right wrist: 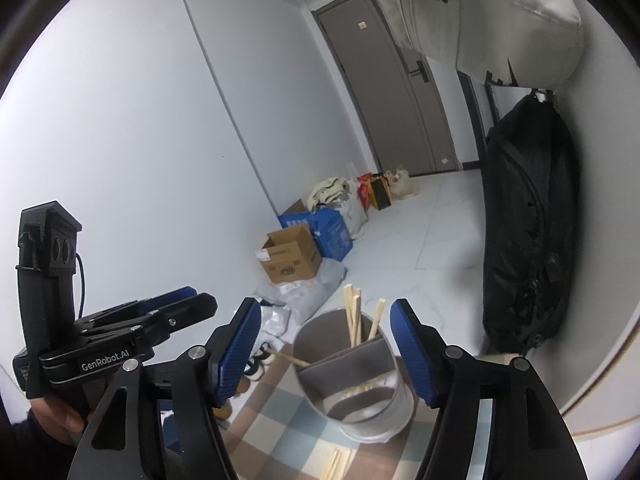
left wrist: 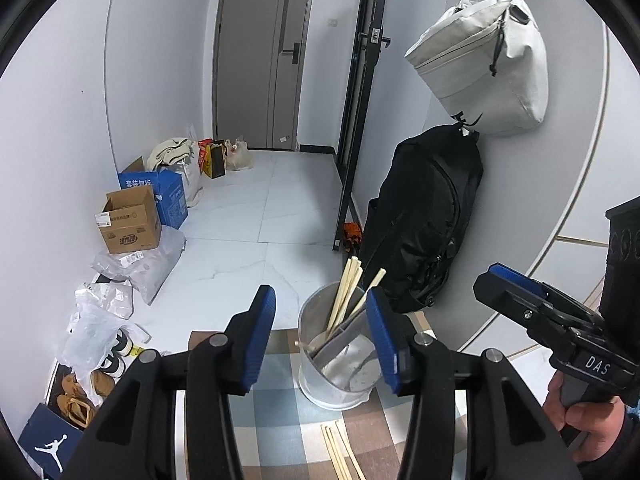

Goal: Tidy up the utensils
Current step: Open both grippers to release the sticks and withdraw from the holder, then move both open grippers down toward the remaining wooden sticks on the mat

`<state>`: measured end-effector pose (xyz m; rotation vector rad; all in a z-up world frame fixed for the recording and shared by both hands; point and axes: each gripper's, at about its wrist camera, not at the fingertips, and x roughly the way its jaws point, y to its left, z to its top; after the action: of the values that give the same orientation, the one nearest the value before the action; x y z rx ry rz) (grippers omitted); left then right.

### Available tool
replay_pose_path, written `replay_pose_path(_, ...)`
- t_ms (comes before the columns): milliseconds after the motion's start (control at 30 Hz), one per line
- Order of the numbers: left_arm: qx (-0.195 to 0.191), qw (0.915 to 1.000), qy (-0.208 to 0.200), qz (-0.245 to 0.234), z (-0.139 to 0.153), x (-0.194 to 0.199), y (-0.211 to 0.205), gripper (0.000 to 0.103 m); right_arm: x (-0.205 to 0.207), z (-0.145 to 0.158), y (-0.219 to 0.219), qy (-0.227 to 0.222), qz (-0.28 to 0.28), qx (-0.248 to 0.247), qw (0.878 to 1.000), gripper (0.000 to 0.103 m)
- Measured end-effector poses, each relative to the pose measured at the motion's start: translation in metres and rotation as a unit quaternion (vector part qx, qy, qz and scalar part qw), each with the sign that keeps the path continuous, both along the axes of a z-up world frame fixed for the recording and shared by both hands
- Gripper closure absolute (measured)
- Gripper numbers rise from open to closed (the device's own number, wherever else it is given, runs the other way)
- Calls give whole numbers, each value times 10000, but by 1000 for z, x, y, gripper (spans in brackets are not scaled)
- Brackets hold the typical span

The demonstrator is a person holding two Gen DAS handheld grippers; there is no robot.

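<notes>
A round metal utensil holder (left wrist: 340,380) with a grey divider stands on a checked cloth (left wrist: 280,420) near the table's far edge. Several wooden chopsticks (left wrist: 346,292) stand upright in it, and one wooden handle (left wrist: 306,346) leans over its left rim. More chopsticks (left wrist: 340,452) lie loose on the cloth in front of it. My left gripper (left wrist: 320,296) hovers open just short of the holder, nothing between its blue pads. My right gripper (right wrist: 325,306) is open too, framing the holder (right wrist: 360,392) from behind with empty pads. Each gripper shows in the other's view, held by a hand (left wrist: 584,416).
A black backpack (left wrist: 424,220) leans on the wall right of the holder, with a white bag (left wrist: 484,60) hanging above it. On the floor to the left are cardboard boxes (left wrist: 130,224), plastic bags (left wrist: 100,320) and shoes (left wrist: 80,396). A grey door (left wrist: 260,60) closes the corridor.
</notes>
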<state>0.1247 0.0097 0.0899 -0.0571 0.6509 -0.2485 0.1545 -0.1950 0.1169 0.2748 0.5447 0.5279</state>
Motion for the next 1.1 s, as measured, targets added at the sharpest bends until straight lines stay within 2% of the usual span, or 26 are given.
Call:
replay_pose_path(67, 18, 10000, -25, 15, 1, -6, 0, 60, -8, 2, 0, -16, -11, -4, 10000, 34)
replay_pose_path(200, 4, 9999, -138, 78, 2, -21, 2, 45, -26, 7, 1, -92, -5, -35, 10000, 29)
replay_pose_path(333, 9, 9998, -180, 108, -1, -33, 4, 44, -40, 8, 2, -138, -17, -109, 9998, 22)
replay_pose_path(533, 50, 9997, -142, 198, -12, -50, 9, 42, -61, -1, 4, -134, -80, -179, 9997, 19)
replay_pose_path(633, 56, 9997, -90, 219, -20, -58, 10, 40, -73, -7, 4, -88, -126, -198, 9997, 17)
replay_pose_path(767, 76, 9994, -124, 327, -32, -67, 11, 31, -83, -18, 3, -17, -136, -200, 9997, 15)
replay_pose_path(900, 72, 9992, -58, 389, -46, -73, 12, 30, -92, -33, 3, 50, -124, -243, 9996, 12)
replay_pose_path(1100, 40, 9983, 185, 555, -76, -77, 17, 22, -98, -66, 6, 392, -98, -453, 9982, 11)
